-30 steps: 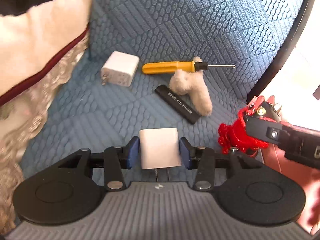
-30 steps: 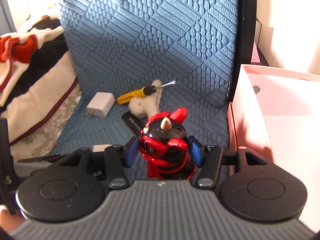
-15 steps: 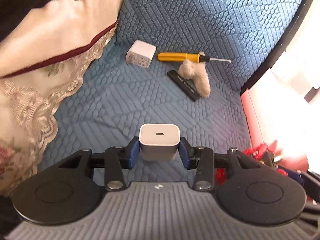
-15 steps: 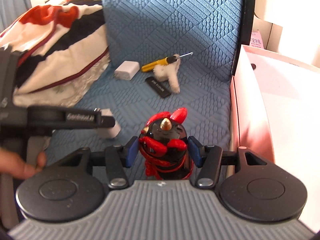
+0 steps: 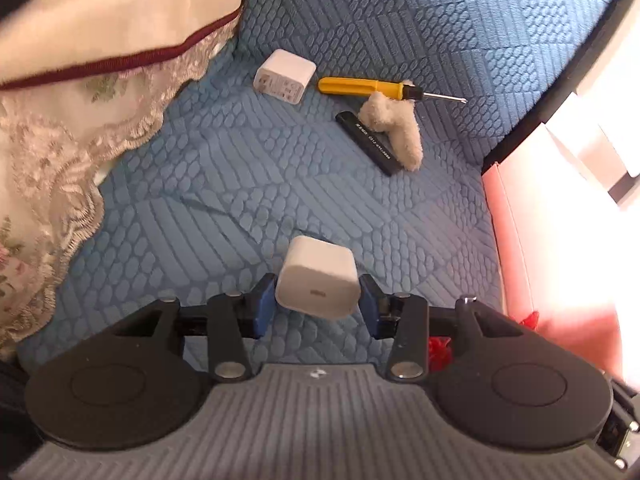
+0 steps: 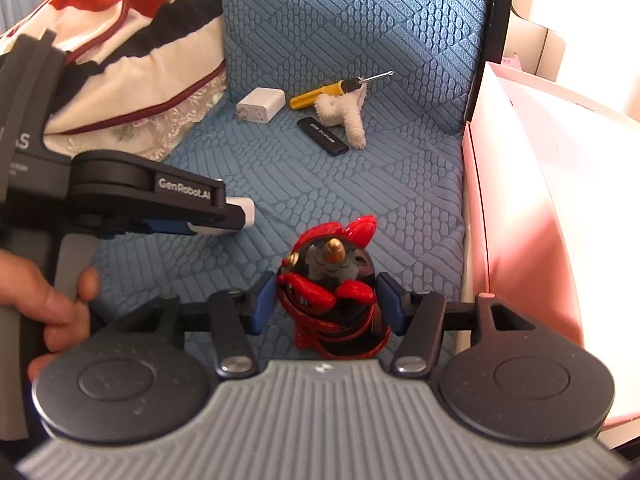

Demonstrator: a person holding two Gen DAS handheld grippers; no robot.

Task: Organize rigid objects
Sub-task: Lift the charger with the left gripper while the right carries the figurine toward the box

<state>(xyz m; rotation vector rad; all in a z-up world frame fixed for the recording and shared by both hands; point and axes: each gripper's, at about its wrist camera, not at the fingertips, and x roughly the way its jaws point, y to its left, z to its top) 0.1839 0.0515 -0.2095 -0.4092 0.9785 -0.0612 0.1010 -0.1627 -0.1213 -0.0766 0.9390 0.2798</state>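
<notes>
My left gripper point(image 5: 317, 304) is shut on a small white charger cube point(image 5: 316, 278), held tilted above the blue quilted cushion point(image 5: 280, 184). My right gripper point(image 6: 326, 304) is shut on a red and black figurine point(image 6: 330, 284) with a gold horn. The left gripper also shows in the right wrist view point(image 6: 224, 216), to the figurine's left. Farther back lie a second white charger point(image 5: 285, 76), a yellow screwdriver point(image 5: 368, 88), a black stick point(image 5: 368, 142) and a beige plush piece point(image 5: 394, 124).
A pink open box point(image 6: 532, 216) stands at the cushion's right edge. Folded cream, red and black fabric with lace trim point(image 5: 80, 92) covers the left side. The cushion's upright back point(image 6: 352, 20) rises behind the objects.
Both grippers have drawn back and up from the objects on the cushion. The white charger has tilted in the left gripper. The figurine stays gripped.
</notes>
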